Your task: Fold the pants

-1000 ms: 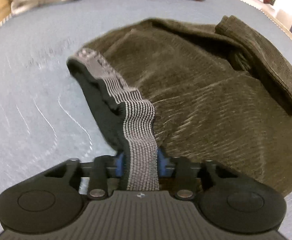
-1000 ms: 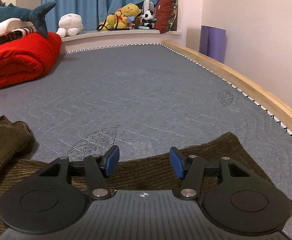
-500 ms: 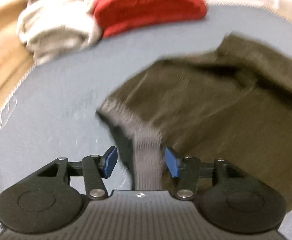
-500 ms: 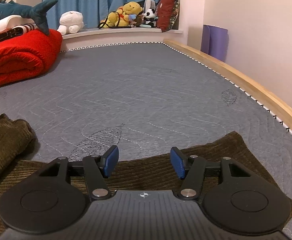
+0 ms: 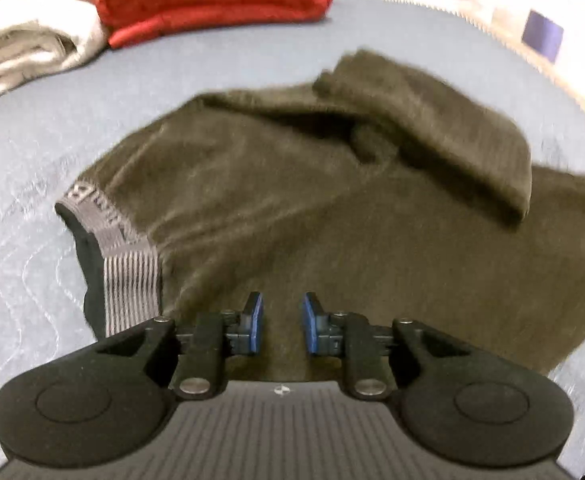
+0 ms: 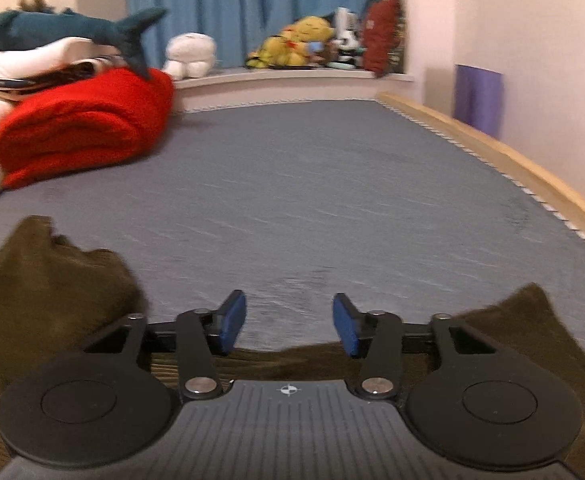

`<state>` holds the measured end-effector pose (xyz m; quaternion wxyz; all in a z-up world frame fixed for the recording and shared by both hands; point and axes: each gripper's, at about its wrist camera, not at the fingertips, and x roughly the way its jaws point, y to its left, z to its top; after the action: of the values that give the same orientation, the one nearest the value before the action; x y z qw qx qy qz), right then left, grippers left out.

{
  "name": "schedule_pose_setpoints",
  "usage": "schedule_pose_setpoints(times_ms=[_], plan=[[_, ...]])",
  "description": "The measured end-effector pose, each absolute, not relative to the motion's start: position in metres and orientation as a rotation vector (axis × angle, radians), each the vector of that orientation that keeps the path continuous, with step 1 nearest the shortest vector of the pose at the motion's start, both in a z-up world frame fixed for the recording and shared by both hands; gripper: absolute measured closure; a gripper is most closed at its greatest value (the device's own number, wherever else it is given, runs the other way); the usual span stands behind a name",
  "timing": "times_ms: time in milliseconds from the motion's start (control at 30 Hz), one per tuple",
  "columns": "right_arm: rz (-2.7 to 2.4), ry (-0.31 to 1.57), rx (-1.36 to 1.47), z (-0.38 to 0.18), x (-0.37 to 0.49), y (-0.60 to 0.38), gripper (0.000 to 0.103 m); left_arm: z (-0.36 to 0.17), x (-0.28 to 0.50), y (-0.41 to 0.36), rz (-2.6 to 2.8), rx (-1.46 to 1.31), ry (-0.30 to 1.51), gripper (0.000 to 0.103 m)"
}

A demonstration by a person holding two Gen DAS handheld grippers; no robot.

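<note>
Left tool [image 5: 278,322] narrowly parted with jaws just closing on nothing, hovering over the near edge of the brown corduroy pants [image 5: 332,208], grey waistband [image 5: 130,272] just left of it. Right tool [image 6: 289,326] spread, empty and also just closing, pants hem directly beneath and one bunched leg to its left. Beyond, pants sprawled across the grey bed [image 6: 332,184], long axis running rightward from the left tool, one leg folded over; likely a waistband re-grip next, left hand nearer.
</note>
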<state>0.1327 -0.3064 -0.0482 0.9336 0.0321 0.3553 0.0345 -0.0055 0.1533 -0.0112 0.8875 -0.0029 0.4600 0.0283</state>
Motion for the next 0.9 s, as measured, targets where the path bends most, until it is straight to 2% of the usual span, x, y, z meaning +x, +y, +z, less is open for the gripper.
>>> schedule_pose_setpoints(times_ms=[100, 267, 400, 533, 600, 767, 833, 867, 900], plan=[[0.153, 0.722, 0.059, -0.046, 0.135, -0.279, 0.064, -0.013, -0.001, 0.138, 0.07, 0.014, 0.947, 0.079], [0.311, 0.714, 0.026, -0.043, 0.137, -0.218, 0.064, -0.021, 0.026, 0.109, 0.066, 0.033, 0.912, 0.078], [0.45, 0.716, -0.046, -0.046, 0.135, -0.165, 0.064, -0.02, 0.037, 0.098, 0.068, 0.019, 0.901, 0.07], [0.581, 0.712, -0.177, -0.056, 0.124, -0.116, 0.059, -0.017, 0.043, 0.093, 0.084, -0.003, 0.906, 0.066], [0.62, 0.705, -0.263, -0.062, 0.117, -0.094, 0.052, -0.016, 0.044, 0.095, 0.095, -0.016, 0.91, 0.064], [0.683, 0.665, -0.471, -0.078, 0.099, -0.052, 0.051, -0.015, 0.047, 0.098, 0.112, -0.029, 0.915, 0.063], [0.67, 0.655, -0.542, -0.084, 0.098, -0.043, 0.053, -0.016, 0.047, 0.098, 0.116, -0.026, 0.922, 0.062], [0.658, 0.647, -0.566, -0.086, 0.098, -0.041, 0.059, -0.017, 0.048, 0.098, 0.119, -0.024, 0.925, 0.062], [0.645, 0.642, -0.574, -0.087, 0.1, -0.039, 0.076, -0.017, 0.048, 0.098, 0.122, -0.022, 0.926, 0.062]])
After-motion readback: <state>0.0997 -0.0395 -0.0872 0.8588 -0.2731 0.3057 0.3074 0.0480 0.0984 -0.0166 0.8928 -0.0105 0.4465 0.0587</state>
